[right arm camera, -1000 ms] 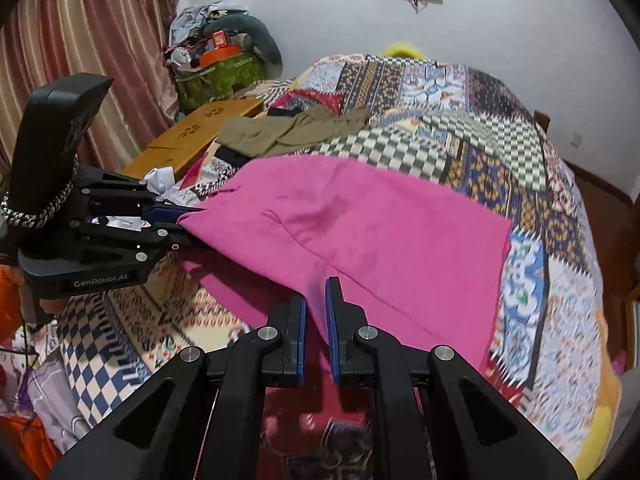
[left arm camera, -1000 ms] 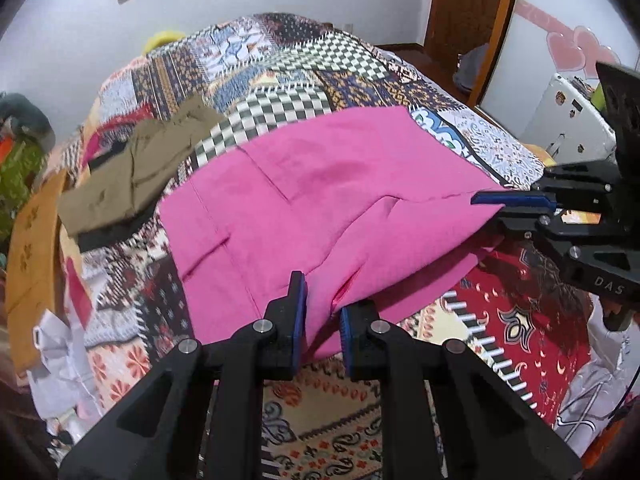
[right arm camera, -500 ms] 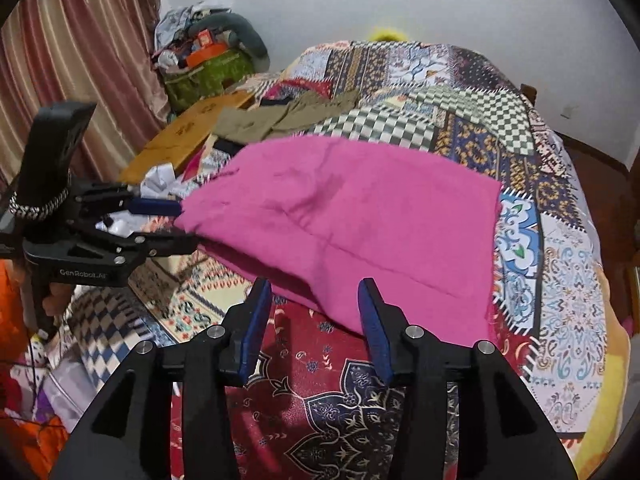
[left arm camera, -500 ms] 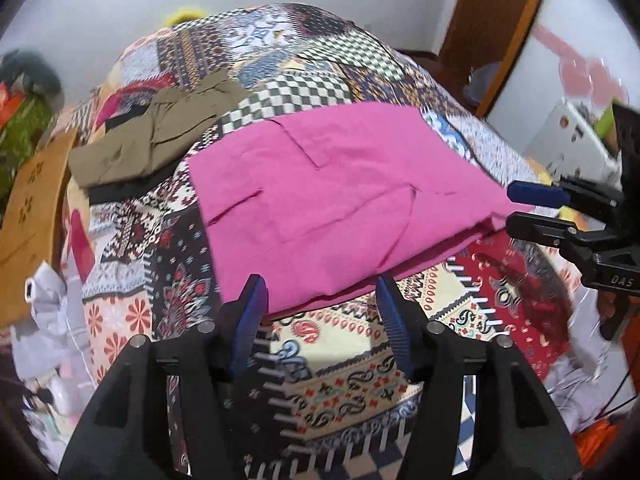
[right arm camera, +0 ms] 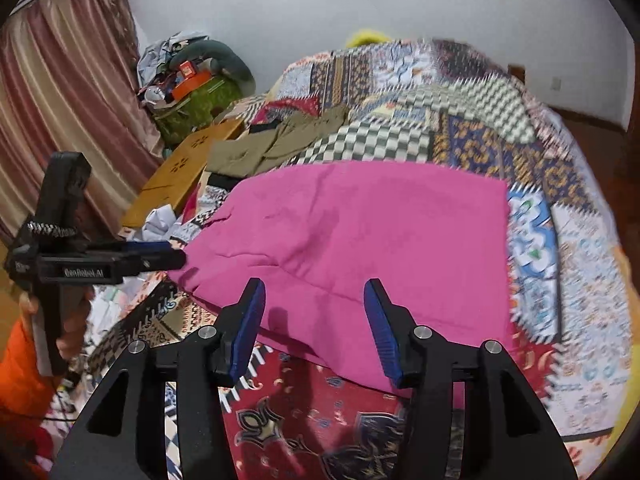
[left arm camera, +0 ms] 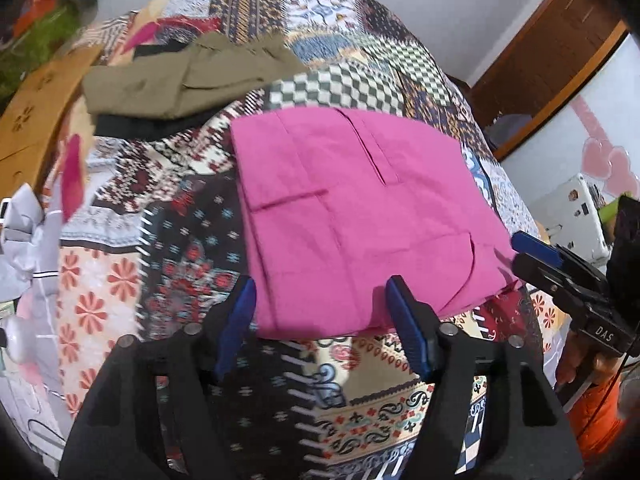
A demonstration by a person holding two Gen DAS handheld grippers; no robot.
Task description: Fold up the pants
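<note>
From the left wrist, we see our left gripper [left arm camera: 320,320] with its blue-padded jaws parted about halfway and nothing pinched between them. The folded pink pants [left arm camera: 352,216] lie flat on the patchwork bedspread [left arm camera: 192,248] just ahead of the jaws, their near edge showing through the gap without touching either pad. Far ahead and to the left of the jaws sits a folded olive garment [left arm camera: 184,84]. Off to the right, the right gripper [left arm camera: 532,252] points at the pants' corner; on its black body we read "DAS", the rest cut off by the frame edge.

From the right wrist, our right gripper [right arm camera: 314,320] has its jaws opening, roughly half spread, and empty. The pants [right arm camera: 360,240] spread just in front of them, the near hem framed between the pads, not gripped. To the left of the jaws the left gripper [right arm camera: 176,254] reaches toward the pants' corner, a hand [right arm camera: 74,328] around its grip. White lettering on its side reads "GenRobot.AI", slightly blurred.
</note>
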